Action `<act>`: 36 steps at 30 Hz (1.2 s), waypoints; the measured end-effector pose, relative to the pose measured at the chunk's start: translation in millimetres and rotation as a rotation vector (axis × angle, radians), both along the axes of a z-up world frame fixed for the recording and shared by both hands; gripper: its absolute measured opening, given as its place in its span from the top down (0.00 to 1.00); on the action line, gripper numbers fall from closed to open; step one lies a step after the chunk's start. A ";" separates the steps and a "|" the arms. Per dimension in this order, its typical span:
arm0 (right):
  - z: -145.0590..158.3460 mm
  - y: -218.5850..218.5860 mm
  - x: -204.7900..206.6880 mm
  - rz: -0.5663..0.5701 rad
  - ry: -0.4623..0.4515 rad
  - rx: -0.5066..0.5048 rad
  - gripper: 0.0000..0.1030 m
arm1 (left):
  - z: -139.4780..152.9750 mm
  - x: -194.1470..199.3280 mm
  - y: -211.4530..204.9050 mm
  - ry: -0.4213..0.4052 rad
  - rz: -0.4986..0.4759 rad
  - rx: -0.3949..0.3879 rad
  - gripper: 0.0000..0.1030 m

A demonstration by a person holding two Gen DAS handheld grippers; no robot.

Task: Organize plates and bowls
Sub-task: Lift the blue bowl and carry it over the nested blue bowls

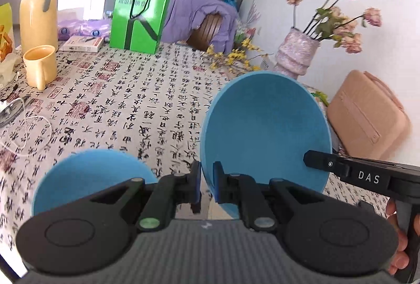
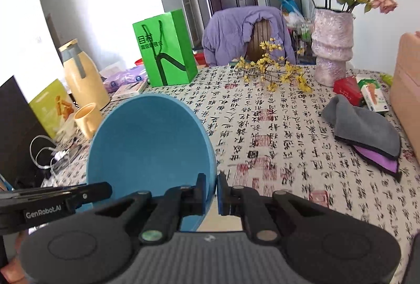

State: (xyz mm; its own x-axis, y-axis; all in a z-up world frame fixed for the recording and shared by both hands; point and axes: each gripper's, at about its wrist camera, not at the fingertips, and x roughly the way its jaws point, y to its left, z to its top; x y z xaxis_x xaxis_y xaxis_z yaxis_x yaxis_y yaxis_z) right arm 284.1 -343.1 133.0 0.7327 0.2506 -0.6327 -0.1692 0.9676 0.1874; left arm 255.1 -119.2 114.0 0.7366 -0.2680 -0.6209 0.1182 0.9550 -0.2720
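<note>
Each gripper, left [image 1: 206,183] and right [image 2: 211,193], is matte black, with 2 angular fingers tipped by blue pads [image 1: 216,184] and hinged on silver pivot pins. Each sits on a grey ribbed body between 2 round black housings. White lettering marks the side bars: "DAS" in the left view, "GenRobot.AI" in the right view.

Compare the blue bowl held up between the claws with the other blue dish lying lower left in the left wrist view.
The held blue bowl is tilted up on edge, its inside facing the camera; the low blue dish sits lower, partly hidden behind the left claw.
The held bowl's rim is pinched by the left claw and the right claw; nothing grips the low dish.
Both are plain matte blue and round.
</note>
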 end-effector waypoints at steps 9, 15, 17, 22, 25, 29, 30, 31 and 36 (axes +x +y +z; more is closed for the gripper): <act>-19.0 13.6 -86.4 -0.010 -0.103 -0.055 0.91 | -28.6 -67.5 2.1 -0.040 0.013 -0.010 0.91; -31.7 16.1 -116.1 -0.019 -0.102 -0.001 0.91 | -34.0 -95.5 12.1 -0.086 0.021 -0.003 0.91; -36.1 18.2 -121.8 -0.024 -0.100 0.011 0.91 | -34.7 -100.0 13.7 -0.093 0.019 0.005 0.91; -38.3 22.8 -131.7 -0.040 -0.107 0.028 0.91 | -27.8 -103.9 22.0 -0.115 0.008 -0.020 0.91; -28.4 26.0 -133.6 -0.033 -0.134 0.032 0.91 | -17.6 -105.8 30.6 -0.154 0.015 -0.042 0.91; -14.3 39.0 -122.4 0.002 -0.156 0.065 0.91 | -6.0 -102.2 55.6 -0.178 0.061 -0.075 0.91; -12.5 43.9 -116.9 0.015 -0.154 0.078 0.91 | -3.5 -99.6 63.3 -0.181 0.075 -0.076 0.91; -10.1 50.2 -110.7 0.031 -0.150 0.090 0.91 | -1.3 -96.5 71.4 -0.181 0.089 -0.078 0.91; -11.4 89.7 -70.4 0.108 -0.111 0.133 0.91 | 2.0 -70.7 120.8 -0.122 0.141 -0.122 0.91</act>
